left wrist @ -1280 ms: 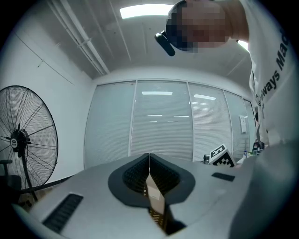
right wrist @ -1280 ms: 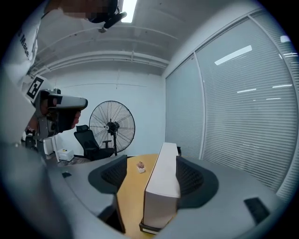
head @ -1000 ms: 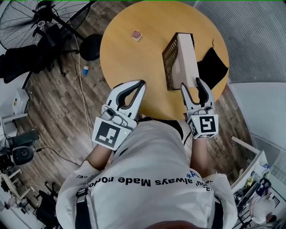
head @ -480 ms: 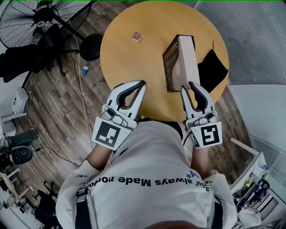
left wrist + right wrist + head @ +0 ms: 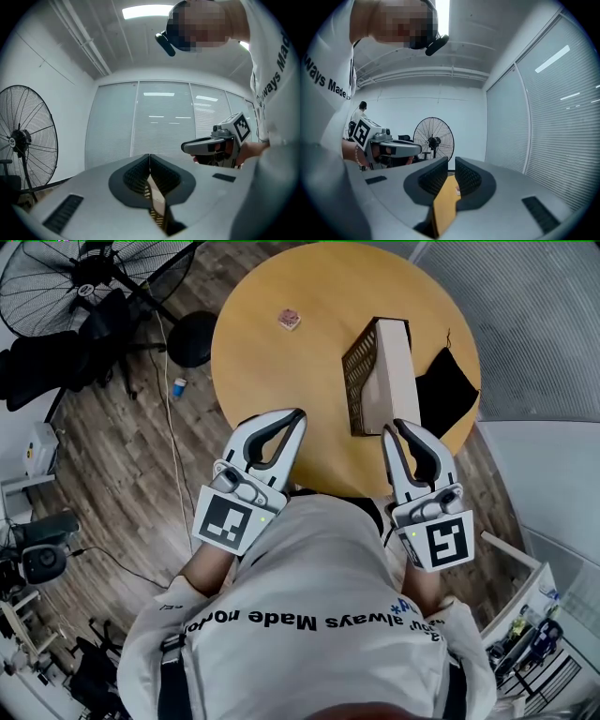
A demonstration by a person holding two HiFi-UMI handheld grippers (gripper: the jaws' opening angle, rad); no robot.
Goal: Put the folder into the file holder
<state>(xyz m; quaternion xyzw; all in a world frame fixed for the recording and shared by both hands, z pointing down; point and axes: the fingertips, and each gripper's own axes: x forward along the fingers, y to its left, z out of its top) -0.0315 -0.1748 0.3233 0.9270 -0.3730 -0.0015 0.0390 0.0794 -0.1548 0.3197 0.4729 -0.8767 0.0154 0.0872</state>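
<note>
Now that the right gripper (image 5: 392, 427) has backed off the folder (image 5: 392, 381) standing in the mesh file holder (image 5: 355, 362), jaws just closed empty like the left gripper (image 5: 298, 412), the task looks done.

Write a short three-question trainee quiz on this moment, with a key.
1. True or false: the folder sits in the file holder.
2. What lies on the table just right of the file holder? A) black cloth B) stapler C) cup
3. What is between the jaws of the right gripper?
Key: 1 true; 2 A; 3 nothing, it is shut and empty.
</note>
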